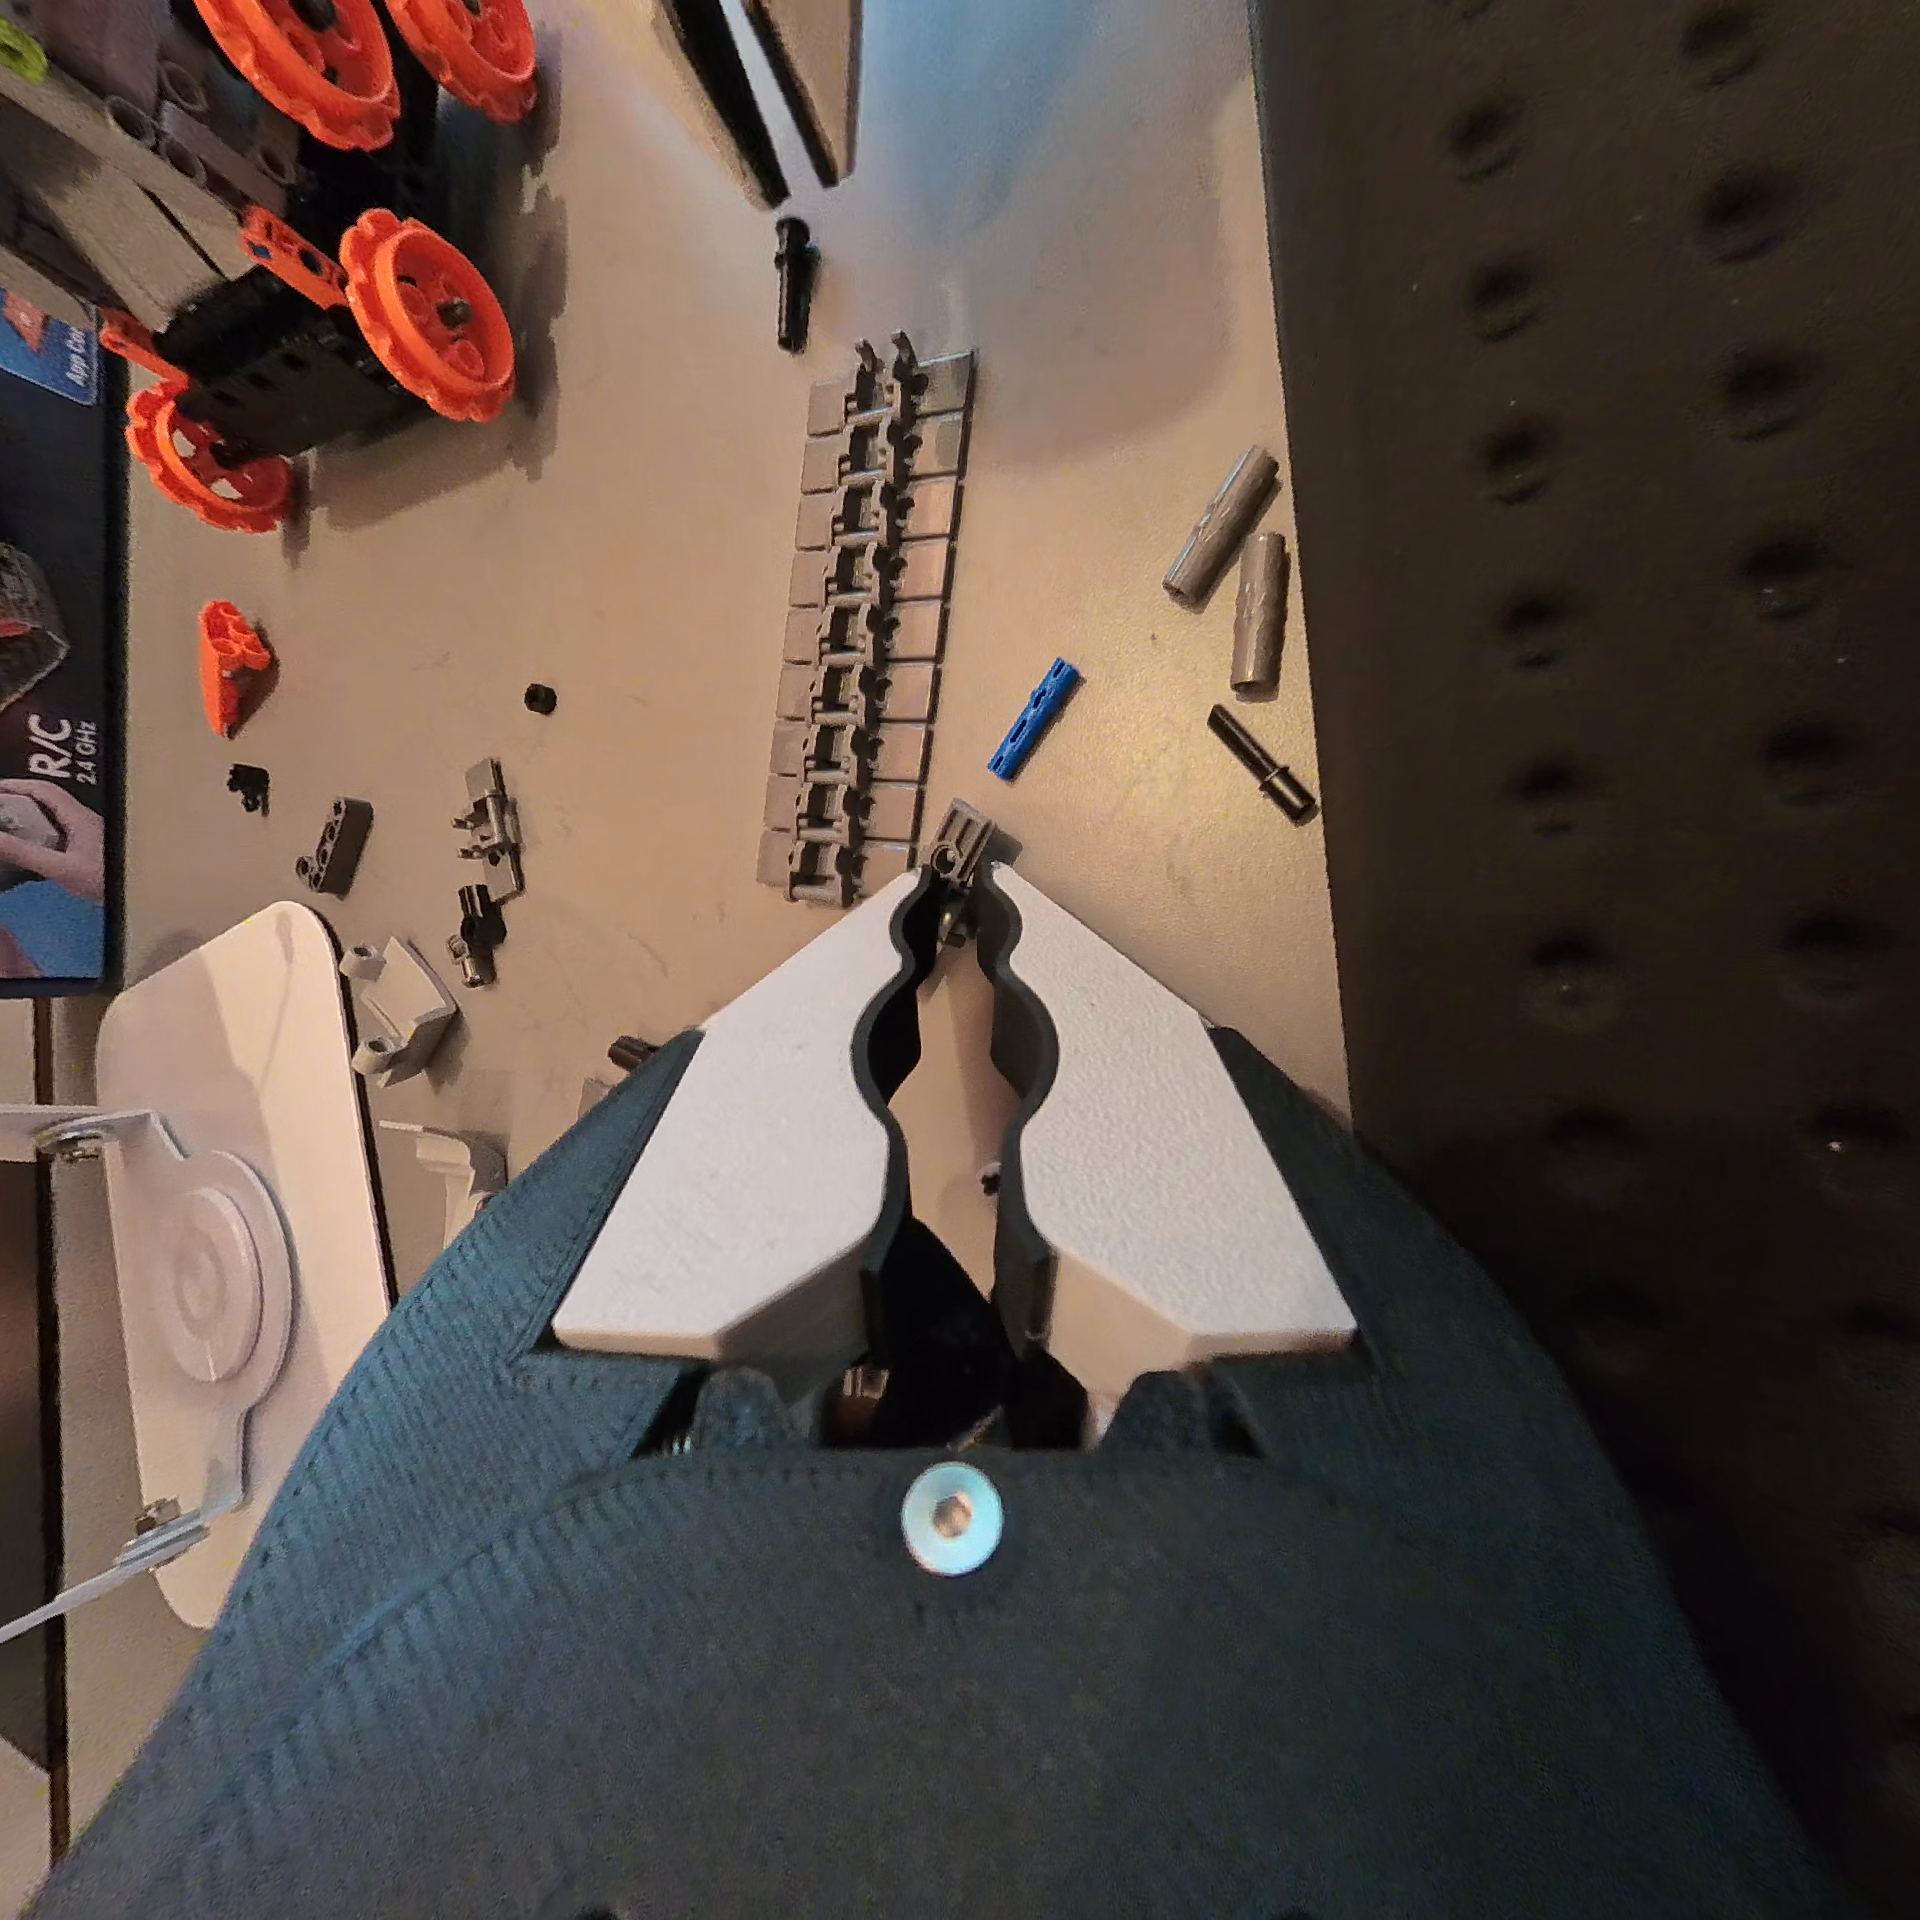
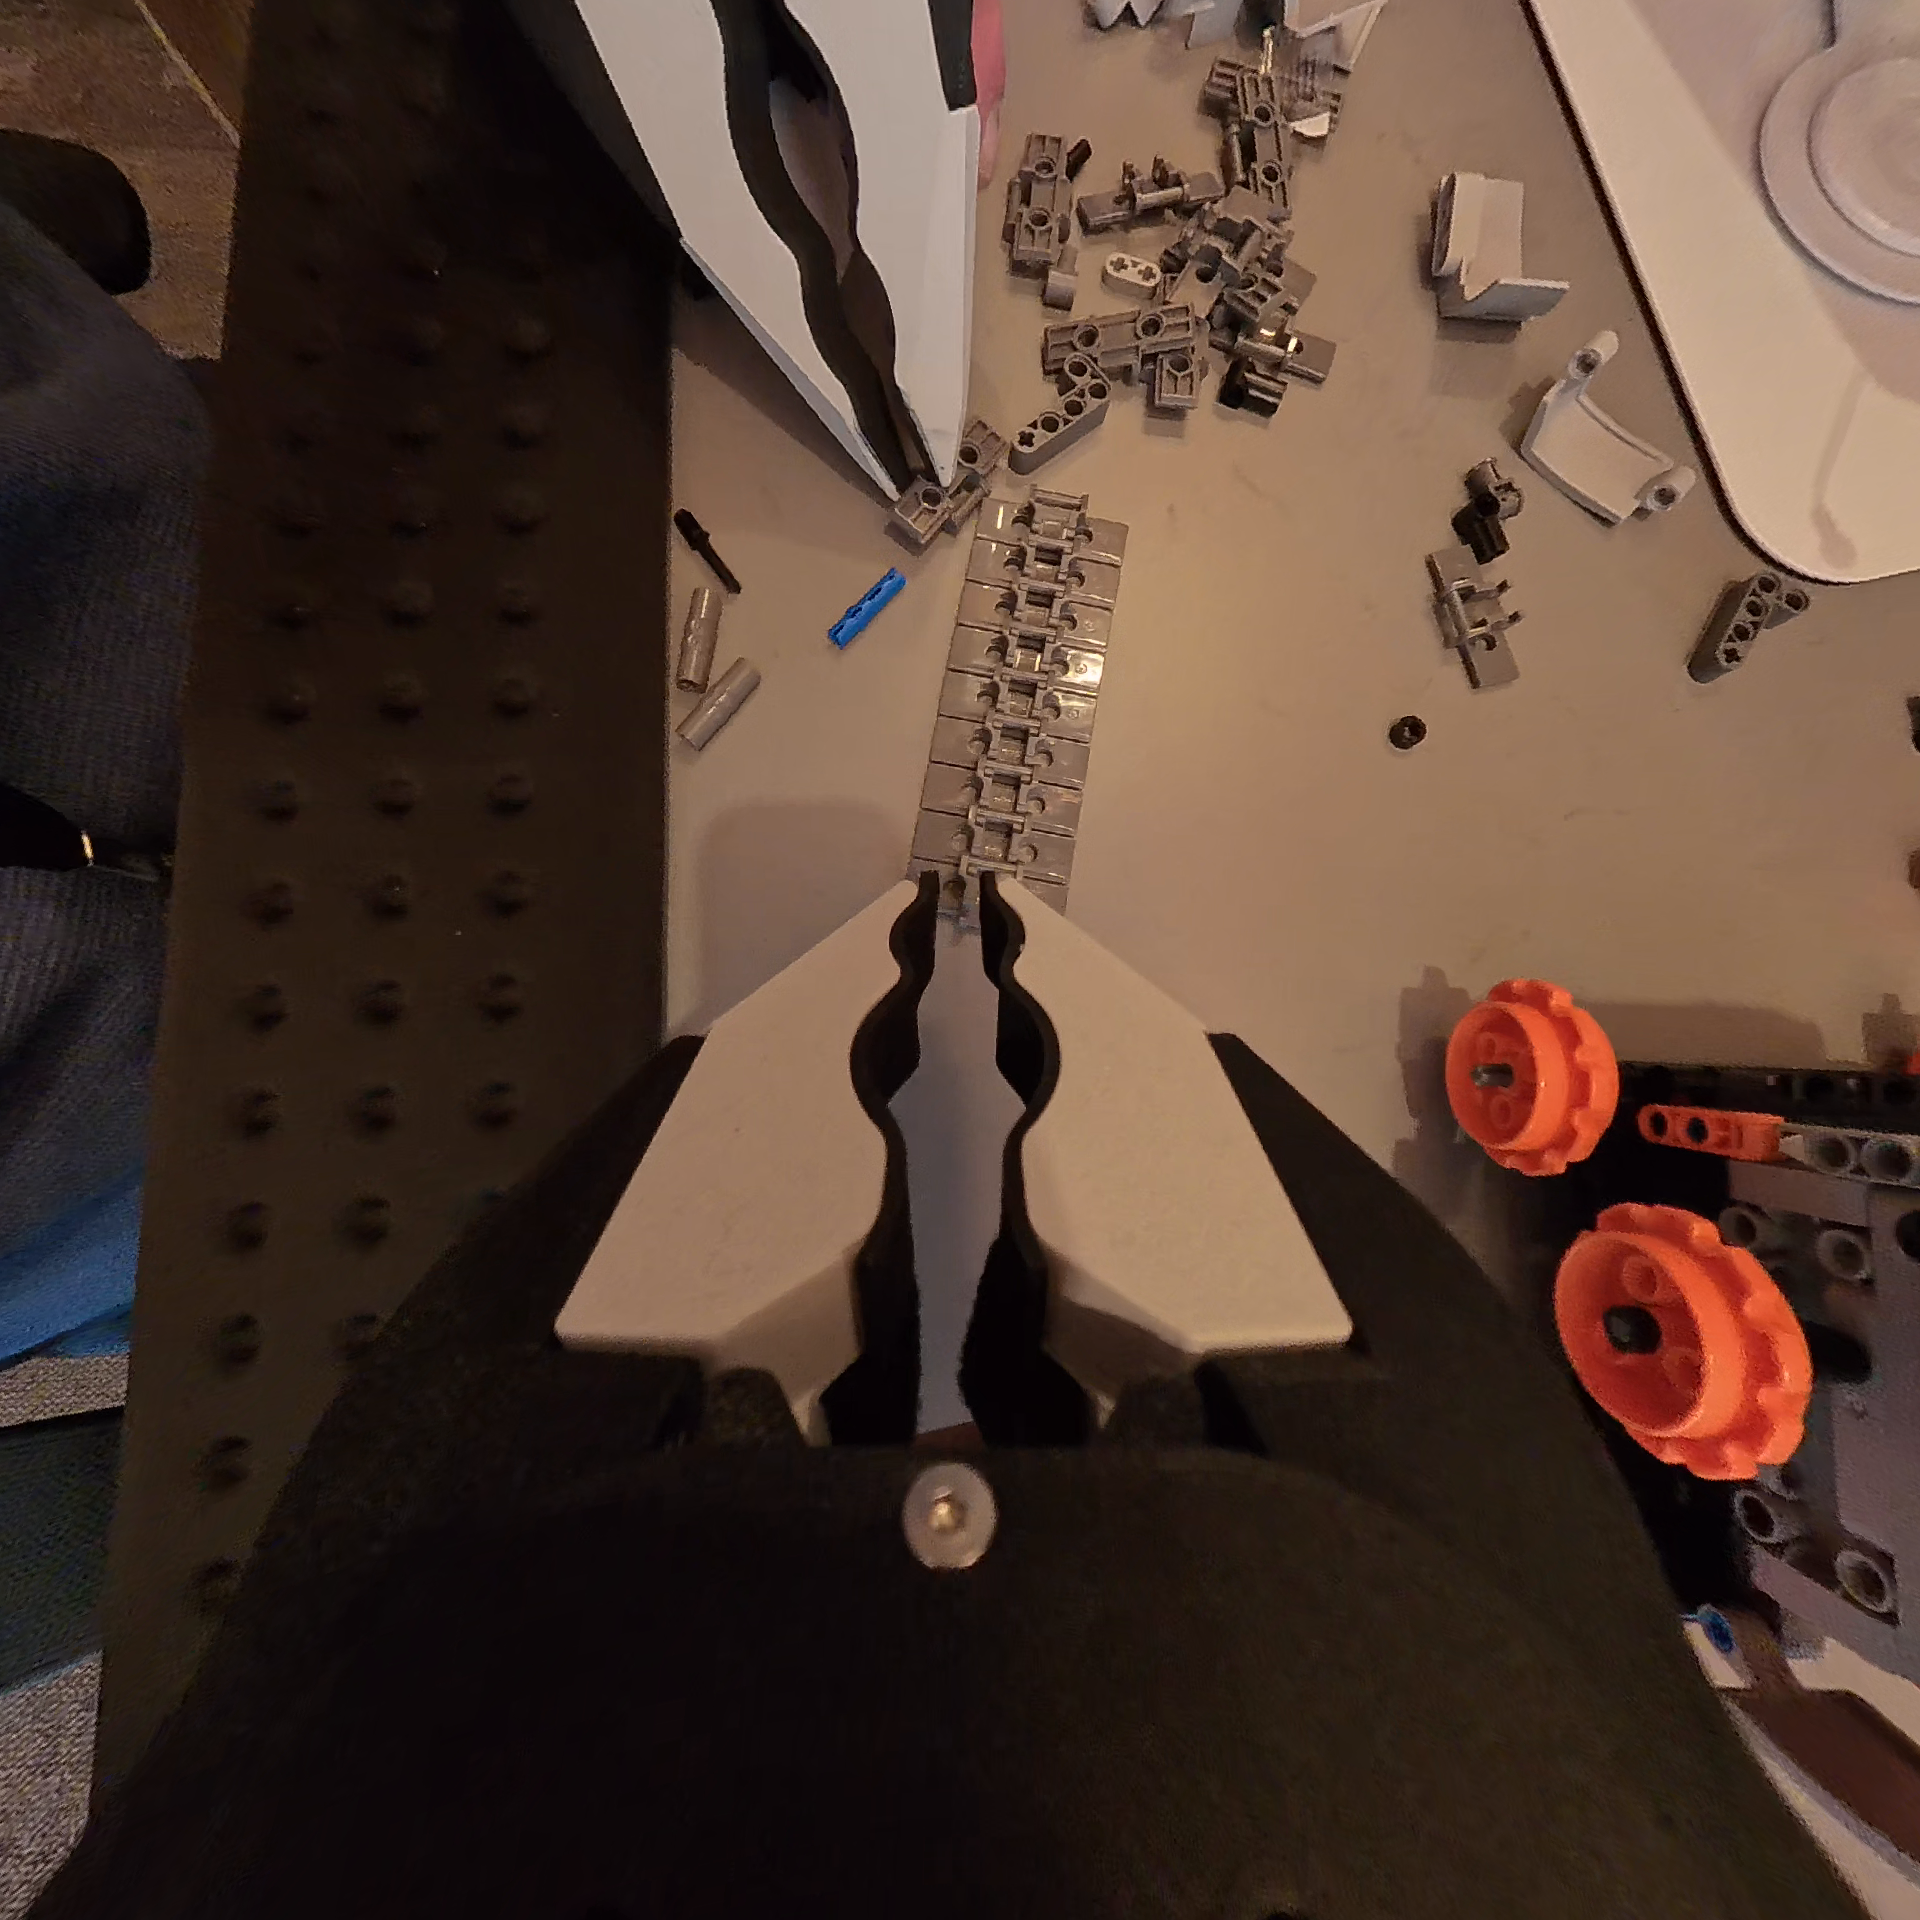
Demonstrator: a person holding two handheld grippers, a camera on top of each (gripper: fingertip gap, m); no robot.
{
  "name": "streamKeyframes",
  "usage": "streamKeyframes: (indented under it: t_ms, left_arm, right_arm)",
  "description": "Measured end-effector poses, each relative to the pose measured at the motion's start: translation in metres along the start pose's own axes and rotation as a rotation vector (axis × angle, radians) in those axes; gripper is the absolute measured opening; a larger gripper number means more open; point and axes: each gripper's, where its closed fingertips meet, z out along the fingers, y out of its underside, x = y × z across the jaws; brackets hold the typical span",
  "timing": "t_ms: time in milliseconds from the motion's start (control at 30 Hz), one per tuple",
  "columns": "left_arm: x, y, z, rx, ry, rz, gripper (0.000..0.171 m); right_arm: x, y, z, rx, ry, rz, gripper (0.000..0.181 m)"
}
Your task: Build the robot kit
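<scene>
A strip of grey track links (image 1: 868,613) lies flat on the table; it also shows in the right wrist view (image 2: 1023,696). My left gripper (image 1: 958,868) is shut on a single grey track link (image 1: 966,831), held at the strip's near end. From the right wrist view, the left gripper (image 2: 920,483) holds that link (image 2: 935,507) just beside the strip's far end. My right gripper (image 2: 956,899) has its jaws almost closed, its tips over the strip's other end. I see nothing clearly gripped in it. In the left wrist view it (image 1: 805,192) sits beyond the strip.
A model vehicle with orange wheels (image 1: 426,312) (image 2: 1678,1351) stands beside the strip. Loose parts lie around: a blue pin (image 1: 1034,717), grey sleeves (image 1: 1257,613), black pins (image 1: 795,281) and a pile of grey pieces (image 2: 1174,291). A white stand base (image 2: 1766,312) and a dark studded mat (image 2: 416,727) border the area. My hands' fingertips stand some 11 cm from each other.
</scene>
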Motion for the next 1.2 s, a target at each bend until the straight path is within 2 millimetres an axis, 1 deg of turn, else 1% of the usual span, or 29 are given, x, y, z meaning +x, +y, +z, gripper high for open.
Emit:
streamKeyframes:
  t_ms: [133, 233, 300, 367, 400, 467, 500, 533, 600, 700, 767, 833, 933, 967, 1000, 1100, 1200]
  left_arm:
    - [-0.002, -0.006, 0.000, 0.031, -0.016, -0.018, 0.006]
    - [-0.010, -0.017, -0.005, 0.078, -0.046, -0.048, 0.006]
    - [-0.017, -0.034, -0.009, 0.157, -0.068, -0.081, 0.005]
    - [-0.022, -0.059, -0.013, 0.269, -0.095, -0.096, 0.005]
    - [-0.024, -0.073, -0.016, 0.325, -0.113, -0.089, 0.006]
    - [-0.034, -0.094, -0.022, 0.408, -0.194, -0.052, 0.006]
    - [-0.041, -0.105, -0.029, 0.452, -0.242, -0.032, 0.006]
    - [-0.046, -0.115, -0.035, 0.499, -0.278, -0.022, 0.005]
    - [-0.052, -0.131, -0.044, 0.569, -0.330, 0.006, 0.005]
    - [-0.053, -0.148, -0.054, 0.646, -0.397, 0.071, 0.005]
    - [-0.053, -0.157, -0.060, 0.702, -0.430, 0.085, 0.005]
    - [-0.054, -0.164, -0.066, 0.745, -0.451, 0.087, 0.005]
    - [-0.053, -0.173, -0.072, 0.786, -0.474, 0.097, 0.005]
    - [-0.052, -0.176, -0.073, 0.798, -0.477, 0.101, 0.005]
    - [-0.052, -0.178, -0.075, 0.811, -0.474, 0.094, 0.005]
    - [-0.053, -0.182, -0.080, 0.848, -0.471, 0.081, 0.005]
    - [-0.055, -0.178, -0.075, 0.827, -0.457, 0.079, 0.007]
  right_arm:
    - [-0.004, 0.001, -0.002, 0.016, 0.014, 0.006, 0.006]
    - [-0.003, -0.001, -0.006, 0.051, 0.042, 0.033, 0.007]
    - [-0.004, -0.007, -0.009, 0.097, 0.056, 0.067, 0.011]
    - [-0.004, -0.020, -0.015, 0.187, 0.059, 0.136, 0.016]
    - [-0.005, -0.028, -0.017, 0.239, 0.048, 0.172, 0.023]
    - [-0.004, -0.040, -0.022, 0.341, 0.040, 0.249, 0.037]
    - [-0.005, -0.045, -0.024, 0.388, 0.022, 0.289, 0.048]
    - [-0.003, -0.049, -0.027, 0.440, 0.011, 0.333, 0.054]
    - [-0.005, -0.061, -0.036, 0.568, -0.059, 0.408, 0.053]
    - [-0.010, -0.078, -0.056, 0.758, -0.188, 0.477, 0.051]
    - [-0.011, -0.085, -0.068, 0.859, -0.243, 0.502, 0.054]
    - [-0.013, -0.092, -0.079, 0.950, -0.310, 0.528, 0.051]
    - [-0.021, -0.099, -0.086, 1.006, -0.368, 0.512, 0.047]
    - [-0.022, -0.101, -0.087, 1.019, -0.363, 0.506, 0.040]
    - [-0.023, -0.103, -0.090, 1.038, -0.364, 0.496, 0.037]
    - [-0.024, -0.106, -0.096, 1.084, -0.358, 0.477, 0.036]
    - [-0.020, -0.101, -0.093, 1.031, -0.286, 0.453, 0.036]
